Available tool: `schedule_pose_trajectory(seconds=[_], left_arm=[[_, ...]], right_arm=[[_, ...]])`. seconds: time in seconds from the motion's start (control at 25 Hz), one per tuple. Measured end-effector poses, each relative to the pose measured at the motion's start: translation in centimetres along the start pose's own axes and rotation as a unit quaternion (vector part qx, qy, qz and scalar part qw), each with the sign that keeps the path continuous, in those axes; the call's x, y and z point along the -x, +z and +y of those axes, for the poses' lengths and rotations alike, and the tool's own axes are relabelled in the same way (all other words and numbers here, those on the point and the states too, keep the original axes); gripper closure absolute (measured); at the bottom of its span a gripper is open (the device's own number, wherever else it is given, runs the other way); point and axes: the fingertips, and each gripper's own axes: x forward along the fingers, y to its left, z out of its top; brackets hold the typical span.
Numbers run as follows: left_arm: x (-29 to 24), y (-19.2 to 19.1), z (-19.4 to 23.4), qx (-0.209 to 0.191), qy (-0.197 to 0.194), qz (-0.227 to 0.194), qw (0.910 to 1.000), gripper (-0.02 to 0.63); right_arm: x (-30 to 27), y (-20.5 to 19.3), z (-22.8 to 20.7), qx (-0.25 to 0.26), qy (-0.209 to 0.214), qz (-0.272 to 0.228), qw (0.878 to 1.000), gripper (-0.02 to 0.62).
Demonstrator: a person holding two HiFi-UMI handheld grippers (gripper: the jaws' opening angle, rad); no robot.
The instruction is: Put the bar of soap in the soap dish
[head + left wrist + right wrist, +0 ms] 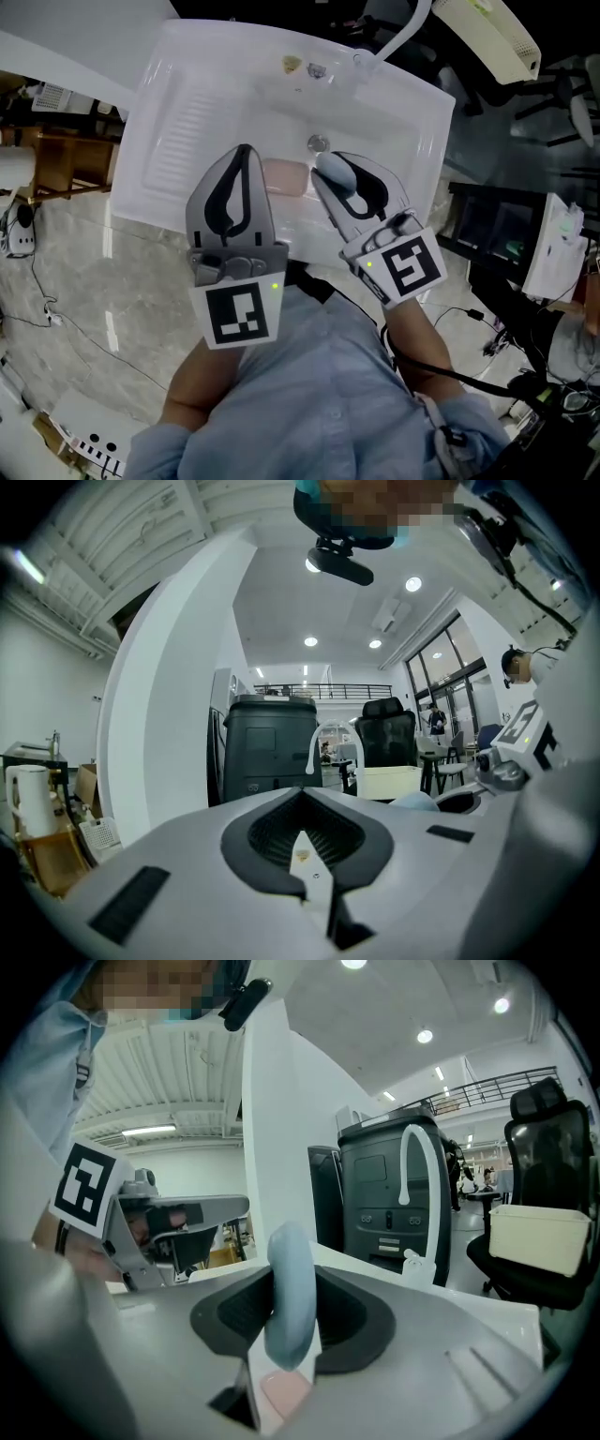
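My right gripper (330, 171) is shut on a pale blue oval bar of soap (335, 172), held on edge between the jaws above a white basin (169, 84). In the right gripper view the soap (289, 1307) stands upright between the dark pads (342, 1321). A pink soap dish (284, 177) lies on the basin floor between the two grippers, and shows low in that view as the pink dish (285, 1394) just below the soap. My left gripper (244, 153) hovers left of the dish, jaws shut and empty (300, 803).
A white curved faucet (398, 39) rises at the basin's back right. The drain (318, 142) lies just beyond the soap. Small items (292, 64) sit on the back ledge, and a ribbed slope (187, 122) is at the left. Marble floor with cables (37, 281) lies left.
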Motion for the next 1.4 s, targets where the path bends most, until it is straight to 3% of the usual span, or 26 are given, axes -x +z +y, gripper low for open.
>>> schedule_pose_trajectory(seconds=[0.92,1.4], left_arm=[[-3.8,-6.5,4.2,0.067,0.019,0.053,0.9962,0.6],[-5.0,-8.7,5.5,0.09,0.028,0.057,0.9939,0.6]], right_arm=[[-6.7,-10.2,-1.7,-0.038,0.038,0.118,0.992,0.479],[-8.8,-14.7,-1.5,-0.05,0.073,0.145,0.985,0.479]])
